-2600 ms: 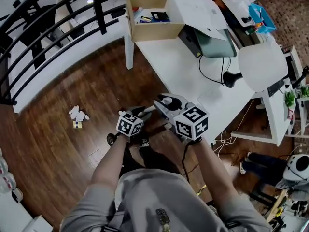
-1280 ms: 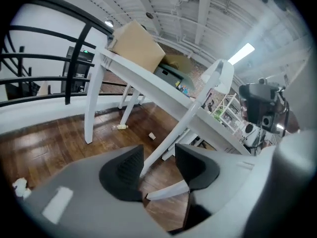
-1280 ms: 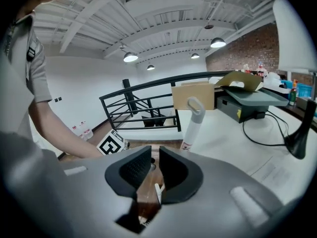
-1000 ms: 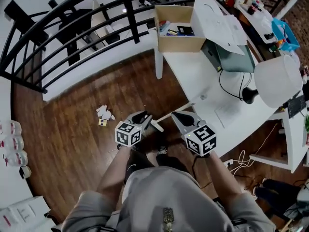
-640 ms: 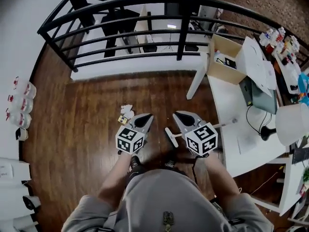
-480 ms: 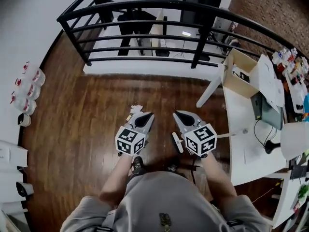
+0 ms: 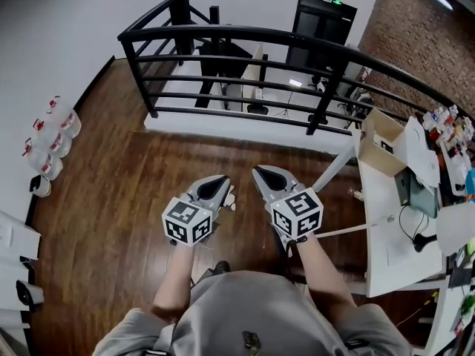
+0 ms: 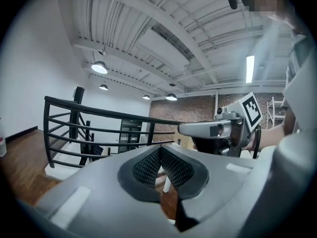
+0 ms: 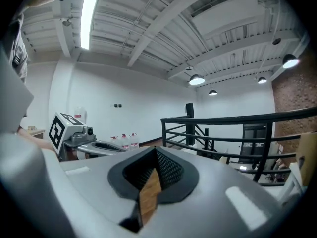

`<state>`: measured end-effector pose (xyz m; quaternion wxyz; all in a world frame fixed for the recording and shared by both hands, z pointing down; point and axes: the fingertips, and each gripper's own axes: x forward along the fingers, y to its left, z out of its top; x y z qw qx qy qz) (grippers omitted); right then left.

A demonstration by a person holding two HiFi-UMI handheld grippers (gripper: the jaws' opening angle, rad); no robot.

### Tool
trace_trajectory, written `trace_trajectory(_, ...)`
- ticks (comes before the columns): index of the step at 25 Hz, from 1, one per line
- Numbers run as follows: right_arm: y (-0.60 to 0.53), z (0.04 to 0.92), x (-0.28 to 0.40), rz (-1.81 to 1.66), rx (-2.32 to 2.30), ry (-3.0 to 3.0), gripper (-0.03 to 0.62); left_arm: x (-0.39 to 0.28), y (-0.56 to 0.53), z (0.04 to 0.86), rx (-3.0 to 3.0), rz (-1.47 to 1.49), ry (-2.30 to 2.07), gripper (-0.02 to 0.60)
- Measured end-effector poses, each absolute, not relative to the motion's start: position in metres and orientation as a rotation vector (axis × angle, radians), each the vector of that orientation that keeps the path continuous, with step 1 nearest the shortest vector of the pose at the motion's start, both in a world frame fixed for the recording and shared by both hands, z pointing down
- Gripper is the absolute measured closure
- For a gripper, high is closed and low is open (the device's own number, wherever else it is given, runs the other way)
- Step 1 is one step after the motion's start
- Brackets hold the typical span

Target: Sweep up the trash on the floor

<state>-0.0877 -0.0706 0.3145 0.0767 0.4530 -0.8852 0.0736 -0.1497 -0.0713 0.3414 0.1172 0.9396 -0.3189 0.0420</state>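
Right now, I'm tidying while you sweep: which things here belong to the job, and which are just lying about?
Job: trash on the floor; handle gripped in the right tool.
Lying about: jugs, box, lamp, table.

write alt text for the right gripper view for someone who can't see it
The right gripper has its jaws shut on a thin wooden handle, pointing toward a black railing in a white-walled room. The left gripper shows at the left, with water bottles beyond it.
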Motion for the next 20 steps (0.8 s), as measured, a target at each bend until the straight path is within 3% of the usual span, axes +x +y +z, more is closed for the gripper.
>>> trace_trajectory(11,-0.064,0.307,-0.140,0.227,1.362,-2.656,0.594,-0.193,-0.065,0.331,2.791,0.173,-0.870,0.575)
trace_trajectory(20,-0.052,0.301,-0.143,0.236,1.376,-2.649,0.594,-0.185,-0.055,0.321,2.829,0.174,-0.801,0.575)
